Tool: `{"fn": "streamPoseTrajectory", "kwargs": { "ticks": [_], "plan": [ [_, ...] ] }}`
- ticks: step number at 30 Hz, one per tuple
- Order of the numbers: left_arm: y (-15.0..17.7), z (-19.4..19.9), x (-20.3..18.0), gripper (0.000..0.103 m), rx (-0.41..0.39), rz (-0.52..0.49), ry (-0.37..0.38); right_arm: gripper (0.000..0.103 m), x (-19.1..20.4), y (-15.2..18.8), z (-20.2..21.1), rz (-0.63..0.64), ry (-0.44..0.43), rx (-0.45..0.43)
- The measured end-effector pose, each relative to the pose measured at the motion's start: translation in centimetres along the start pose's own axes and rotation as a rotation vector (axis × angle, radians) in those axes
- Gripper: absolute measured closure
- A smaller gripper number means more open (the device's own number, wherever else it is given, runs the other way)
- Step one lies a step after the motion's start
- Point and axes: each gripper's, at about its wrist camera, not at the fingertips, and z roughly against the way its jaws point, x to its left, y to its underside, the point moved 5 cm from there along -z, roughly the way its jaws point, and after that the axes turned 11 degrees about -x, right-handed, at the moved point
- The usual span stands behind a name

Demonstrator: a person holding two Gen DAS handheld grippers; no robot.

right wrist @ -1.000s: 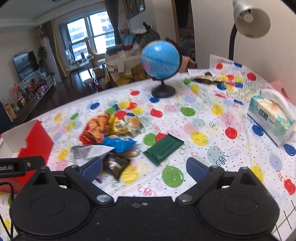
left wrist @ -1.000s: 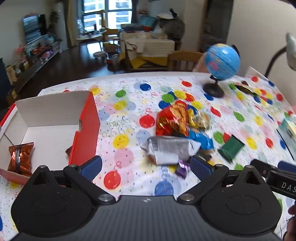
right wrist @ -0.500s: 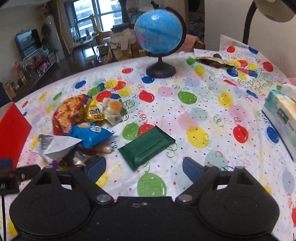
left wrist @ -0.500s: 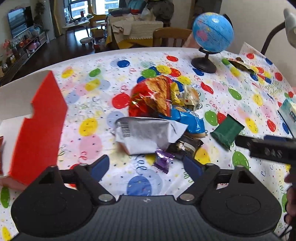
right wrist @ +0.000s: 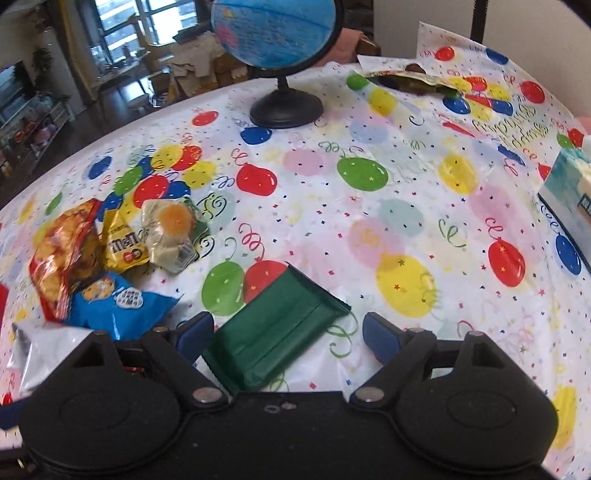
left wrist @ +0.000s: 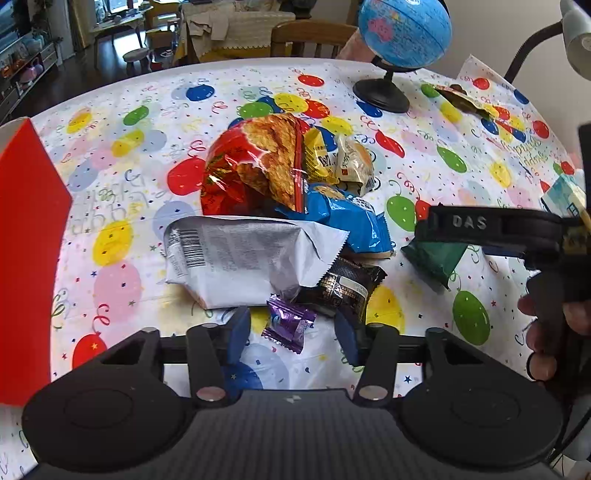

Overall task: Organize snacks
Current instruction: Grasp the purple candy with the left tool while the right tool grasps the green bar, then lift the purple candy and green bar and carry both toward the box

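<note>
Snacks: one purple candy [left wrist: 289, 325], one green packet [right wrist: 275, 332], one globe [right wrist: 275, 33].

Setting: a home living and dining area. Evidence: a dining table [left wrist: 155, 122] under a balloon-print party cloth, a wooden chair [left wrist: 308, 37], a desk globe [right wrist: 275, 33], a television [right wrist: 14, 88], large windows [right wrist: 125, 18], and a second cloth-covered table [left wrist: 229, 33] behind.

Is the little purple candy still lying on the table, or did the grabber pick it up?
Lying on the table. The purple candy sits between the left gripper's open blue fingers, which do not touch it.
</note>
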Motion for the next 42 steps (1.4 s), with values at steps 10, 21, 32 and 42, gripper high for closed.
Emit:
{"fn": "streamPoseTrajectory", "kwargs": {
  "ticks": [10,21,32,42],
  "plan": [
    [0.4,-1.0,0.0,0.077,0.018,-0.006,0.032,0.033,1.3,0.3,-0.4,0.015,0.049,0.02],
    [0.5,-0.1,0.5,0.083,0.002,0.024,0.043,0.08,0.3,0.2,1.7,0.011,-0.004,-0.041],
    [0.9,1.7,1.3,0.084,-0.022,0.048,0.021,0.025,0.3,1.0,2.7,0.001,-0.028,-0.025],
    [1.4,3.0,2.3,0.084,-0.033,0.072,-0.005,0.043,2.2,1.7,0.8,0.113,0.069,0.001]
  ]
}}
